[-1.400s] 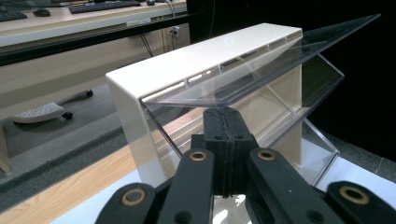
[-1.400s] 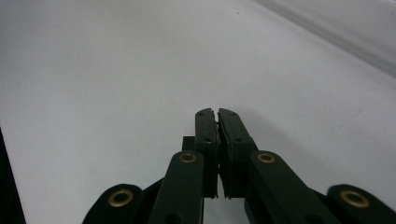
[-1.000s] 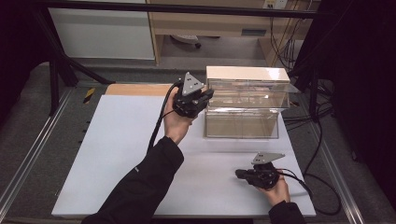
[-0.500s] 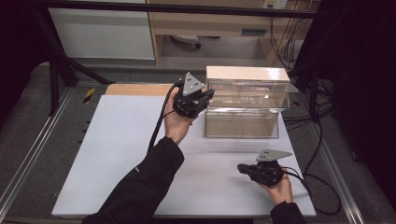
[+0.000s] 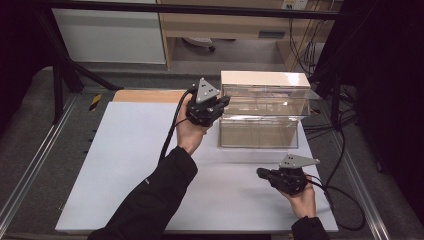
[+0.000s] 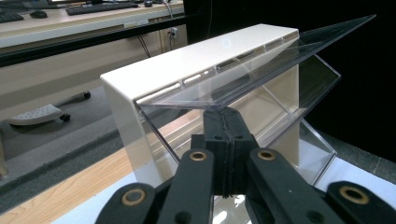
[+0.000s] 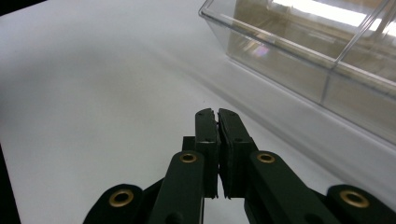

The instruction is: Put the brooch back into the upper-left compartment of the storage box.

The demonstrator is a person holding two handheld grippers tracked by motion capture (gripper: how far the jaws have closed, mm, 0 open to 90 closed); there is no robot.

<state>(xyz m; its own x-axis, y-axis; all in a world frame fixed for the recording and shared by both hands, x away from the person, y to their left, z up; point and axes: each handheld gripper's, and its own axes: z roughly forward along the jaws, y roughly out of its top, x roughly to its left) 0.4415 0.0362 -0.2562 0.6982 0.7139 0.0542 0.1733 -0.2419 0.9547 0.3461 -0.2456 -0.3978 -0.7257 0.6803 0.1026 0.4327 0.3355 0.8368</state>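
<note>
A white surface point(image 5: 125, 165) with a strip of bare wood point(image 5: 150, 96) along its far edge sits inside a grey metal frame point(image 5: 35, 165). Beyond it lies a grey floor point(image 5: 125, 75), where a white cabinet point(image 5: 110, 35) and a light wooden desk point(image 5: 225, 25) stand. Black cables point(image 5: 305, 35) hang at the right, and darkness closes both sides.
</note>
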